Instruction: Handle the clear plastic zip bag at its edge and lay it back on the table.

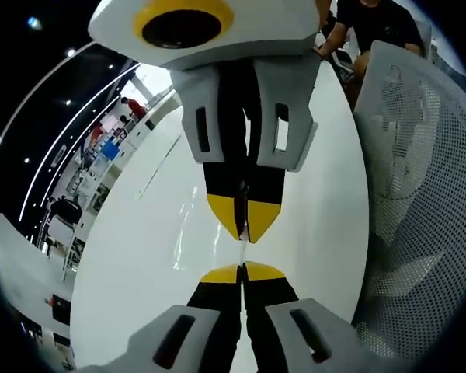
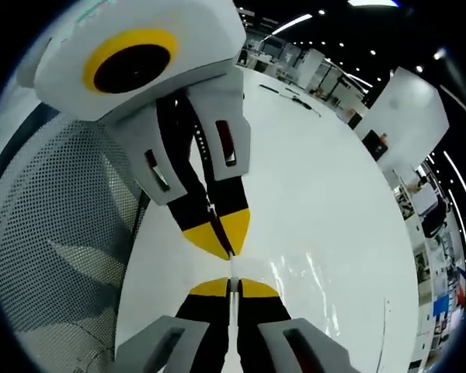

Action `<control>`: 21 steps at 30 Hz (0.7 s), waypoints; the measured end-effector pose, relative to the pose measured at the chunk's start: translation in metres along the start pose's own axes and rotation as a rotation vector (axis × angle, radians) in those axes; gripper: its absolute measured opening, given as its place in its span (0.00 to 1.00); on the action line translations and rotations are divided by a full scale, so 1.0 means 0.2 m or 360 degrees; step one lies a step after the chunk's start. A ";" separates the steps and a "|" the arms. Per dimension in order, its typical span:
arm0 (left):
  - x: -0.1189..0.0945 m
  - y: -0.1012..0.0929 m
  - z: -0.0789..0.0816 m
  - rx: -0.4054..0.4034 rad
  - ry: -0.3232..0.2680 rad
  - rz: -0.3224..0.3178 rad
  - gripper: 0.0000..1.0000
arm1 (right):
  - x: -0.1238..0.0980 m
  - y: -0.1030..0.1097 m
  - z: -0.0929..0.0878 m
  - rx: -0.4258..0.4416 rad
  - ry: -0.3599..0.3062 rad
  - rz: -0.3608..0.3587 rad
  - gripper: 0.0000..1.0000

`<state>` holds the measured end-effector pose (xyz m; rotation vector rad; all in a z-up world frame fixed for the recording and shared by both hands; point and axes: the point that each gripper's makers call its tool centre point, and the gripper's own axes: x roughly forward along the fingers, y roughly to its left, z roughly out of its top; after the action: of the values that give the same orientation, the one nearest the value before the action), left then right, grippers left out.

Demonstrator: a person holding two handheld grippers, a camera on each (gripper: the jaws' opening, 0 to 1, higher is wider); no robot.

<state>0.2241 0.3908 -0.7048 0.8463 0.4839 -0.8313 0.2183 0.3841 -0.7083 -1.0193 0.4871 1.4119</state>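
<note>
A: Nearest in the left gripper view we have our left gripper (image 1: 241,269), yellow tips pressed together. A thin clear edge runs up from between them: the bag (image 1: 243,235), pinched there.

B: And facing it, tip to tip, our right gripper (image 1: 244,224), coming down from the top of that view. Its jaws are closed on the same edge.

A: In the right gripper view it matches. The right gripper (image 2: 232,285) sits at the bottom, tips shut on the bag (image 2: 230,267), and the left gripper (image 2: 221,235) comes in from above, also clamped on it.

B: So the bag is held between the two grippers, stretched over the table (image 1: 163,233). We cannot tell whether its lower part touches the white top.

A: We see glossy reflections on the table (image 2: 318,233) just beside the tips.

B: Beside the table stands a white perforated chair (image 1: 419,179); it is there in the right gripper view too (image 2: 54,225).

A: Farther off, a seated person (image 1: 369,23) at the table's far end.
</note>
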 end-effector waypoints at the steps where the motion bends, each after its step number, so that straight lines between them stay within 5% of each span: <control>1: 0.00 0.00 0.00 0.0000 0.0000 0.0001 0.00 | 0.00 0.00 0.00 0.0001 -0.0001 -0.0003 0.00; 21: 0.00 -0.01 -0.02 0.0014 0.0020 -0.0013 0.00 | -0.01 0.01 -0.04 0.0069 0.0014 -0.0018 0.00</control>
<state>0.2225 0.3936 -0.7089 0.8584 0.4951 -0.8367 0.2182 0.3754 -0.7109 -0.9923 0.5156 1.3814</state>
